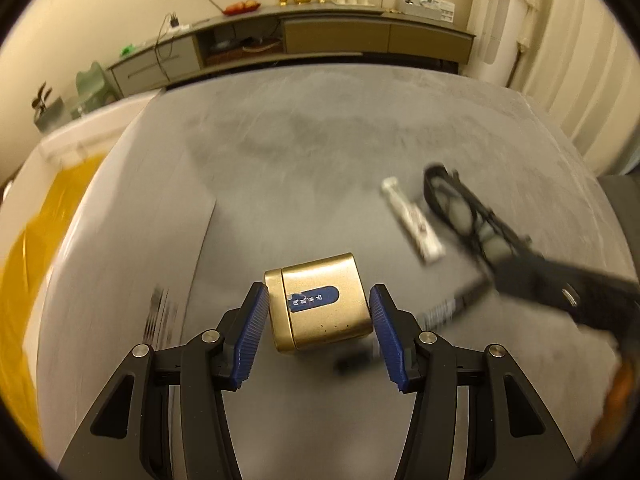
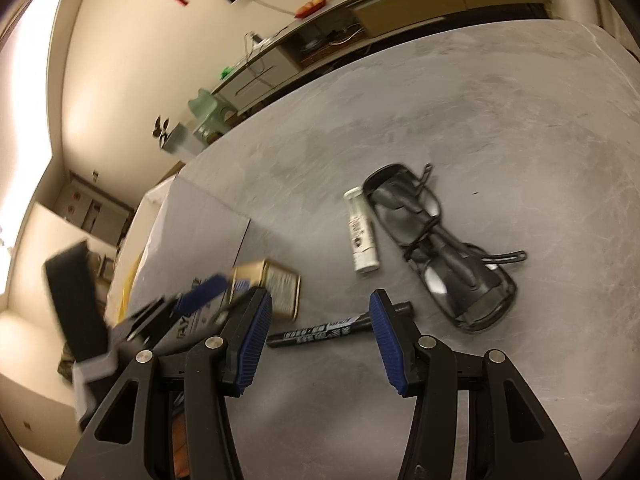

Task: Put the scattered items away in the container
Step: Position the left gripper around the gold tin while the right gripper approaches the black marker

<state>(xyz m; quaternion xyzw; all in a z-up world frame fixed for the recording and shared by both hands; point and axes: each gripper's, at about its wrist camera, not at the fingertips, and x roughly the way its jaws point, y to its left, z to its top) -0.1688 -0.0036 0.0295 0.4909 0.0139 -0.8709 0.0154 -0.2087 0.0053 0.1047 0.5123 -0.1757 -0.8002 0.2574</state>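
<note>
A gold tin (image 1: 320, 304) with a blue label sits between the blue pads (image 1: 256, 312) of my left gripper (image 1: 319, 312), which is shut on its sides. The tin stays sharp while the table (image 1: 320, 140) beneath it smears. In the right wrist view the same tin (image 2: 276, 288) hangs tilted at the left. My right gripper (image 2: 320, 308) stands open just above a black marker pen (image 2: 320, 330) lying crosswise on the table. Beyond it lie a white tube (image 2: 362, 232) and glasses in an open black case (image 2: 440, 248).
A white container (image 1: 80, 148) lined with a yellow bag (image 1: 40, 240) stands off the table's left edge. The white tube (image 1: 412, 220) and the glasses case (image 1: 460, 208) lie to the right of the tin. A long sideboard (image 1: 320, 32) runs along the far wall.
</note>
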